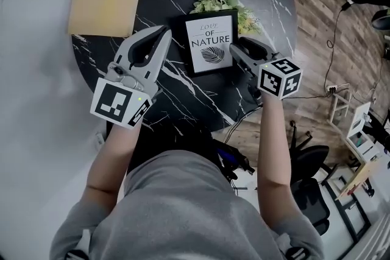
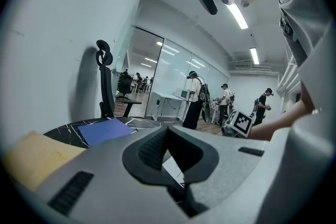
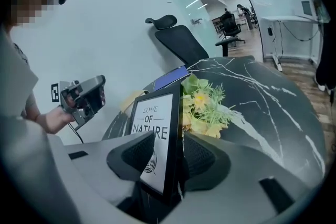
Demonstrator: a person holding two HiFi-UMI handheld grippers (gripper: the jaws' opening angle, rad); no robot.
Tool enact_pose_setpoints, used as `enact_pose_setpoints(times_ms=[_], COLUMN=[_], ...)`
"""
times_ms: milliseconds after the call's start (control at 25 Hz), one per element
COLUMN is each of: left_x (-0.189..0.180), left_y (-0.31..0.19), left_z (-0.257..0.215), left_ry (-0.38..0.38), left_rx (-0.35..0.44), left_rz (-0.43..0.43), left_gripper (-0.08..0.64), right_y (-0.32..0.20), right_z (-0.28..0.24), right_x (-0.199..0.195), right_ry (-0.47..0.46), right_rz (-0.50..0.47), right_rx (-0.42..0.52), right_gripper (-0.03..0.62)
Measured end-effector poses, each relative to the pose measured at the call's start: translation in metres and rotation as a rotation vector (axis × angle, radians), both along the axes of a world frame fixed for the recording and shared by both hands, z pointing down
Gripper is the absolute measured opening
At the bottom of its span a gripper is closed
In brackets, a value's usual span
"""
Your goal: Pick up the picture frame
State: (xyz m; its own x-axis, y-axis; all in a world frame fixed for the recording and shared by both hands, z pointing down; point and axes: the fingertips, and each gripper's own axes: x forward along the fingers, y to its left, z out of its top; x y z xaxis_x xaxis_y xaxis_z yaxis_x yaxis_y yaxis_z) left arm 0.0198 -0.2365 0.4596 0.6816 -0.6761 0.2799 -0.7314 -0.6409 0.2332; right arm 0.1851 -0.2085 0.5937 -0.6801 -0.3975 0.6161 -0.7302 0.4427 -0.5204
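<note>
**Black marble table** (image 1: 183, 97), seen from above. The picture frame (image 1: 211, 42) (printed "LOVE OF NATURE") is at the table's middle. A flower sprig (image 1: 222, 0) lies just beyond it, toward the table's far rim. The right gripper (image 1: 234, 49) has its jaws apart, astride the frame's right edge without clamping it. The left gripper (image 1: 163, 32), over the table's left half, has its jaws closed together on nothing.
</note>
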Motion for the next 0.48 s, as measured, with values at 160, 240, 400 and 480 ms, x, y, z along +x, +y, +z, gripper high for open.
enact_pose_setpoints(times_ms=[160, 240, 400, 480], left_x=[-0.003, -0.005, -0.011, -0.014], left_y=[0.002, 0.003, 0.005, 0.006], left_z=[0.004, 0.006, 0.006, 0.006], left_ry=[-0.01, -0.022, -0.031, -0.033], left_rx=[-0.006, -0.01, -0.008, -0.008], left_rz=[-0.008, -0.008, -0.021, -0.031], left_gripper=[0.008, 0.008, 0.008, 0.008], right_y=[-0.004, -0.005, -0.001, 0.001], right_z=[0.007, 0.009, 0.018, 0.022], right_x=[-0.006, -0.01, -0.016, -0.018], right_ry=[-0.112, -0.188, -0.251, -0.262], right_rz=[-0.012, -0.025, -0.101, -0.134], right_rx=[-0.057, -0.088, -0.146, -0.165], right_gripper=[0.213, 0.221, 0.221, 0.221])
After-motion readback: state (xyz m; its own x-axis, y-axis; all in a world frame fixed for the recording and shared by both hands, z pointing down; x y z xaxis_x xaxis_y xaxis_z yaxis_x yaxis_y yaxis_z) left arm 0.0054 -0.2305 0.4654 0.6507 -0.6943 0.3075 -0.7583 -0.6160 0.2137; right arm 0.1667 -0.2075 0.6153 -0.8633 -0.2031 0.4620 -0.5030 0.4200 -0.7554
